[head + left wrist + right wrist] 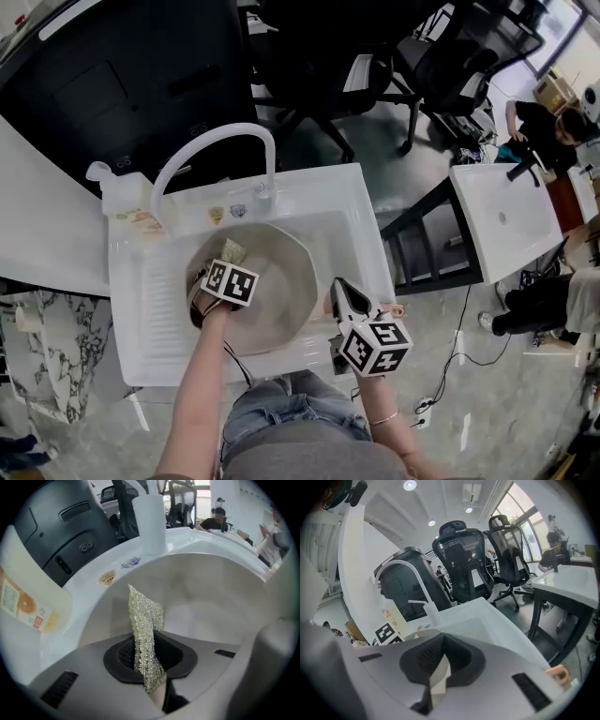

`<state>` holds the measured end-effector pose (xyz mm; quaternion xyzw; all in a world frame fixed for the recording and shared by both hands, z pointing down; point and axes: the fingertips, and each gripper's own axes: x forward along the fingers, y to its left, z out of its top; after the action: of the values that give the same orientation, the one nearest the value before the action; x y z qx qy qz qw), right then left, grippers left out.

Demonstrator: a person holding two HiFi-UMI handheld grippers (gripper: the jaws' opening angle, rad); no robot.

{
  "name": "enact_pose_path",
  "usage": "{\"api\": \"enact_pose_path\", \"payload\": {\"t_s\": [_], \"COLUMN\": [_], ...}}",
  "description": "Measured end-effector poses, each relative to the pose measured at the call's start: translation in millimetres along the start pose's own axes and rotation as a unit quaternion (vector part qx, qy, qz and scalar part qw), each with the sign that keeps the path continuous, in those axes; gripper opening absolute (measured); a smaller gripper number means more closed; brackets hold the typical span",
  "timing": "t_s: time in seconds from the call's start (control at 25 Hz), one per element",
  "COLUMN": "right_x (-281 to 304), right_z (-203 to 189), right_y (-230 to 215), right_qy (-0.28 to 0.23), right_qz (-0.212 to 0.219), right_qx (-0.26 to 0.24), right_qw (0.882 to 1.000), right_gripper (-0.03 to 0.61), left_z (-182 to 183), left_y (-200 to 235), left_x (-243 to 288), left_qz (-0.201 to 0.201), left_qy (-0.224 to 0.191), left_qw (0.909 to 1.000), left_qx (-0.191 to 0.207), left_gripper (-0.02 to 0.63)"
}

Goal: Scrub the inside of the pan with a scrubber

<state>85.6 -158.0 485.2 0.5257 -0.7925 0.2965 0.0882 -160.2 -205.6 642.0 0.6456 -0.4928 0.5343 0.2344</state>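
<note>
A wide beige pan (277,300) lies in the white sink (352,220). My left gripper (223,262) reaches into the pan's left part and is shut on a sparkly yellow-green mesh scrubber (232,250). In the left gripper view the scrubber (144,634) stands upright from the left gripper (152,679) over the pan's bare inside (206,602). My right gripper (339,289) sits at the pan's right rim. In the right gripper view the right gripper (439,679) is shut on a pale, thin edge that looks like part of the pan.
A white curved faucet (220,148) arches over the sink's back edge, with a soap bottle (117,192) at its left. Black office chairs (328,75) stand behind, and a second white table (506,216) with a person (553,122) stands to the right.
</note>
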Motion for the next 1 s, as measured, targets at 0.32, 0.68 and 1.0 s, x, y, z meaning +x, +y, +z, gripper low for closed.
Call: {"api": "enact_pose_path", "payload": {"t_s": [0.32,0.68,1.0], "right_x": [-3.2,-41.7,-61.5], "right_z": [-8.4,-7.2,-11.0], "right_y": [27.0,24.2,25.9], "right_qy": [-0.008,-0.033,-0.041], "right_qz": [0.015,0.001,-0.006], "right_qx": [0.0,0.006,0.01], "right_qw": [1.0,0.999,0.999], "right_gripper": [0.011,0.011,0.011], "left_z": [-29.9,-3.3,7.2], "left_y": [21.1,-53.5,-152.6], "left_x": [-11.3,-91.1,-140.4], "left_qz": [0.084,-0.165,-0.453], "left_qy": [0.051,-0.08,-0.069], "left_qw": [0.9863,0.9831,0.8858], "left_qx": [0.133,-0.009,-0.074], "left_gripper": [0.06,0.061,0.061]}}
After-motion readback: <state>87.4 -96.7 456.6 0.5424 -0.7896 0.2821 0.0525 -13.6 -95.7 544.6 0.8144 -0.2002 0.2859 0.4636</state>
